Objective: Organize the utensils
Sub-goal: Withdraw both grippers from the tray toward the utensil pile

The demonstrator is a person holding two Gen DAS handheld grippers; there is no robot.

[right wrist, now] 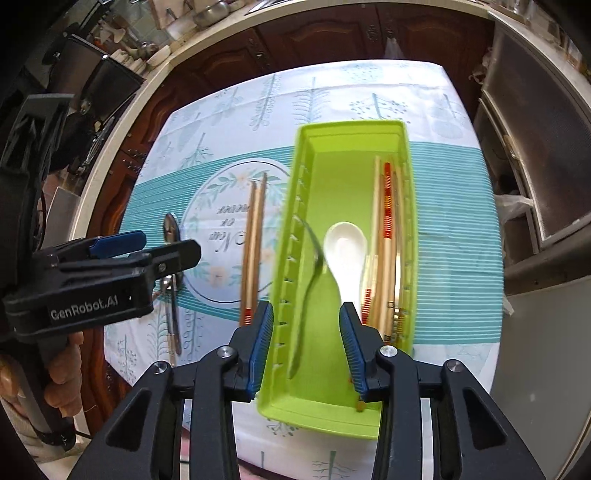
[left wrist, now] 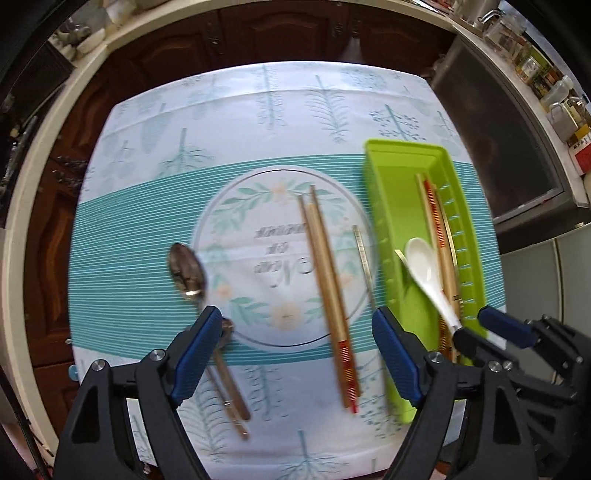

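1. Nearest in the left wrist view, the left gripper (left wrist: 295, 354) has its jaws spread wide with nothing between them, poised low over the tablecloth (left wrist: 258, 122).
2. The right gripper (right wrist: 306, 350) also stands wide open and empty, hovering over the near end of the green tray (right wrist: 284, 398). A white spoon (right wrist: 345, 251) lies in the tray just ahead of its fingertips; from the left wrist view I cannot tell whether the handle touches a finger.
3. In the tray, right of centre in the right wrist view, a bundle of chopsticks (right wrist: 386, 236) lies along the right wall, and a thin, blurred dark-handled utensil, perhaps a fork (right wrist: 308, 295), lies left of the spoon. I judge the sorting about half done.
4. Still out on the cloth: a loose pair of chopsticks (left wrist: 328, 291) at centre frame, a thin metal stick (left wrist: 362, 258) just beside the tray's left wall, a metal spoon (left wrist: 186, 271) at left of centre, and a second metal spoon (left wrist: 231, 384) partly under the left finger.
5. Nothing blocks these leftovers. The two grippers are close together, so reaching across could crowd them.
6. Farther back, dark wooden cabinets (left wrist: 280, 33) fill the top of the frame, and jars (left wrist: 532, 66) line a counter at upper right.
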